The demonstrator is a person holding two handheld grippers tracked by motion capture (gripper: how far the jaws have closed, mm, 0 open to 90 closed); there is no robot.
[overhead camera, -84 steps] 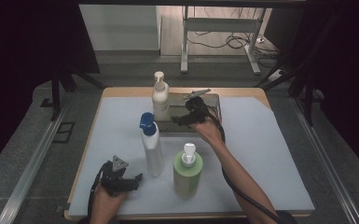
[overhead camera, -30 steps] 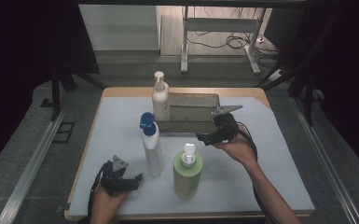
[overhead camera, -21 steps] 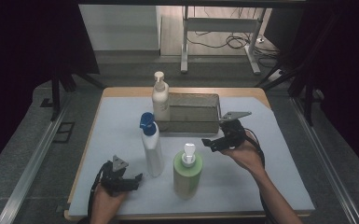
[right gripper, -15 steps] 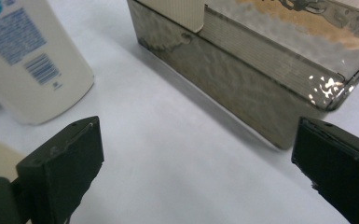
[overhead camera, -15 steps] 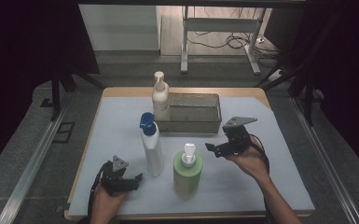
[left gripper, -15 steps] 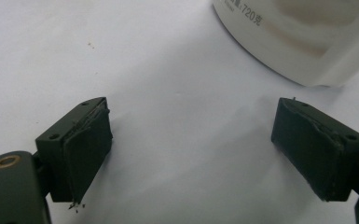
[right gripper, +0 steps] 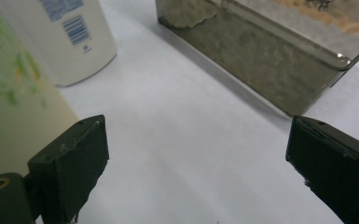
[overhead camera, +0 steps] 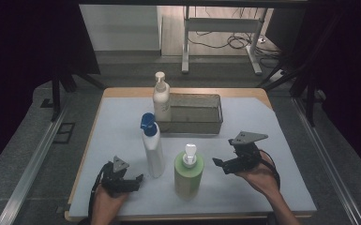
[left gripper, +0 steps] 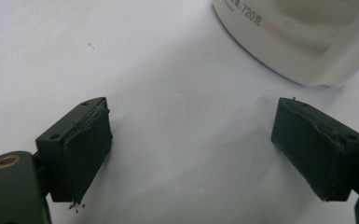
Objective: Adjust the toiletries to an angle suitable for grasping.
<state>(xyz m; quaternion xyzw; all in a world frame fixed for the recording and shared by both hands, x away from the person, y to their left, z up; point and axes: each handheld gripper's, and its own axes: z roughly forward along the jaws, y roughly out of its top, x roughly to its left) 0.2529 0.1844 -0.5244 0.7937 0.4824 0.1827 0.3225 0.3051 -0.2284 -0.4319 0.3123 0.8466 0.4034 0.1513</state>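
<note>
Three bottles stand on the white mat. A green pump bottle (overhead camera: 187, 173) is near the front, a white bottle with a blue cap (overhead camera: 153, 149) is left of it, and a cream pump bottle (overhead camera: 161, 102) stands at the left end of the metal tray (overhead camera: 201, 123), seemingly inside it. My left gripper (overhead camera: 136, 182) rests open on the mat just left of the white bottle's base (left gripper: 298, 42); nothing lies between its jaws (left gripper: 191, 149). My right gripper (overhead camera: 219, 165) hovers open right of the green bottle (right gripper: 9, 98), pointing left, and holds nothing (right gripper: 196, 163).
The tray (right gripper: 270, 60) lies at the back of the mat, and the white bottle (right gripper: 60, 37) shows beyond the green one. The wooden table edge (overhead camera: 183, 92) borders the mat. Dark curtains hang at both sides, and floor cables lie beyond the table.
My right gripper has pulled back from the tray toward the front right and now sits beside the green bottle. The left gripper and the bottles have not moved.
</note>
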